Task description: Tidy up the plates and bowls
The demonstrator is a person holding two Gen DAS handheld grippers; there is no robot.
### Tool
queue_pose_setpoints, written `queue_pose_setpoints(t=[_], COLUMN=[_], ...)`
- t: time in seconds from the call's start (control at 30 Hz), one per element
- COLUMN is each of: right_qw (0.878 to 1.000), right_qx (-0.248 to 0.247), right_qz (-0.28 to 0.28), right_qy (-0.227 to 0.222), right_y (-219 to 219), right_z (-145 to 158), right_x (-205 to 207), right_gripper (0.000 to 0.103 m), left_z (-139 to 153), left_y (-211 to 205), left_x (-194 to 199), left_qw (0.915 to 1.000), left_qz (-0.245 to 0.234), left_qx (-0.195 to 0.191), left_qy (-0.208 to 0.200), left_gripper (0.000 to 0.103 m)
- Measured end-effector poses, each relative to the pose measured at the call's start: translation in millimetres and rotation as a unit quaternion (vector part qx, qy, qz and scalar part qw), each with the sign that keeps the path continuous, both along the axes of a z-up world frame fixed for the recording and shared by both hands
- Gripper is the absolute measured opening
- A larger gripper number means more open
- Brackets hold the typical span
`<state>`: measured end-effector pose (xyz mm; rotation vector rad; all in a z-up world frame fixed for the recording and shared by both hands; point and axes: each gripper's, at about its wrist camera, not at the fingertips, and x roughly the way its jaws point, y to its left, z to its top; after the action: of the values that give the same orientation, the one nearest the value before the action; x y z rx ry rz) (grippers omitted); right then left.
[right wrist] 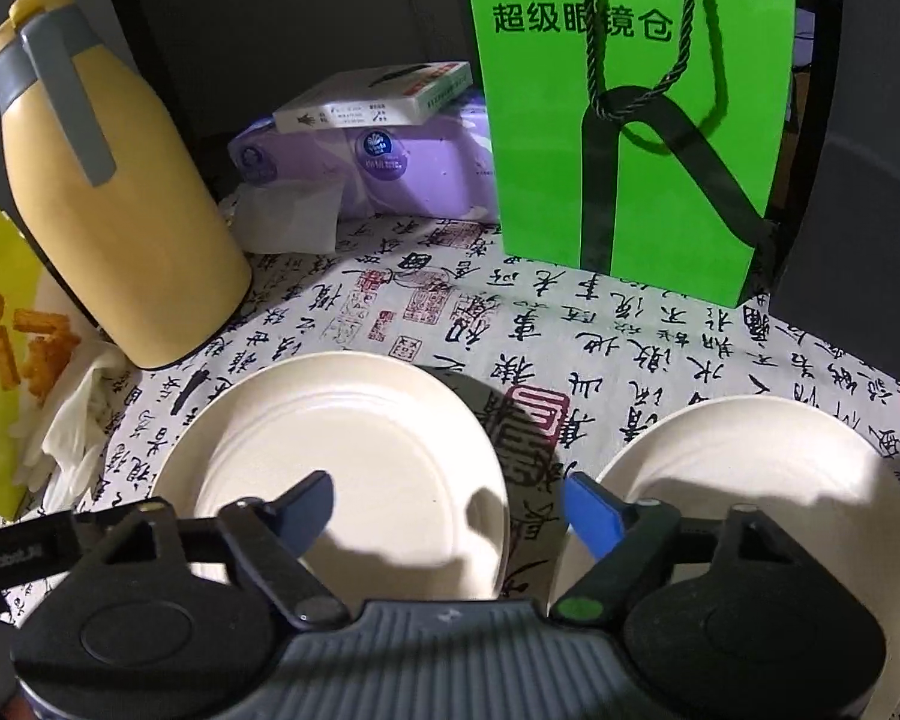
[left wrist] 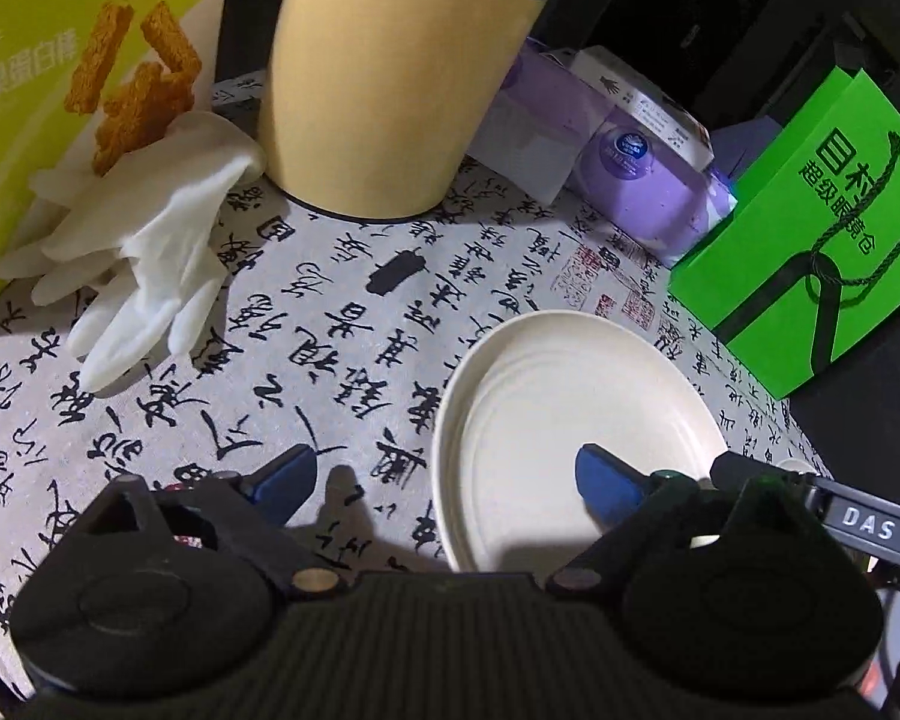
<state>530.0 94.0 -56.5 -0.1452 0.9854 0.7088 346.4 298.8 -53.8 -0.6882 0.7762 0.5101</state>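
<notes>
Your left gripper (left wrist: 444, 477) is hanging with its fingers (left wrist: 609, 486) spread wide, straddling the near left rim of a cream plate (left wrist: 570, 396), nothing pinched. Your right gripper (right wrist: 450, 501) is also standing wide, its fingers (right wrist: 594, 513) astride that plate's (right wrist: 354, 438) right edge, beside a second plate (right wrist: 768, 480). Both plates are sitting on the calligraphy-print counter (right wrist: 600, 324), with a yellow jug (right wrist: 120, 192), green bag (right wrist: 630, 120) and white gloves (left wrist: 144, 252) waiting behind.

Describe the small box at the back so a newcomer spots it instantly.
Start at the tall green paper bag at the back of the table. Just left of it lies a purple tissue pack. The flat white box rests on top of that pack, the only thing stacked on another.
</notes>
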Motion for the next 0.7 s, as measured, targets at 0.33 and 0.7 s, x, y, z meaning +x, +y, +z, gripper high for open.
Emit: queue_pose_setpoints(t=[0.33, 0.7], right_qw=[1.0, 0.999], right_qx=[-0.015, -0.028], right_qz=[-0.003, -0.01], right_qy=[0.018, 0.025], right_y=[0.6, 3.6], right_z=[-12.4, -22.3], right_x=[9.7, 13.7], right_gripper=[0.046, 0.02], left_z=[-11.6, -14.0], left_y=[0.8, -6.4], left_x=[4.7, 9.0], left_qw=[0.9997, 0.9992], left_qz=[-0.017, -0.036], left_qx=[-0.017, -0.005], left_qy=[0.01, 0.017], left_gripper=[0.066, 0.028])
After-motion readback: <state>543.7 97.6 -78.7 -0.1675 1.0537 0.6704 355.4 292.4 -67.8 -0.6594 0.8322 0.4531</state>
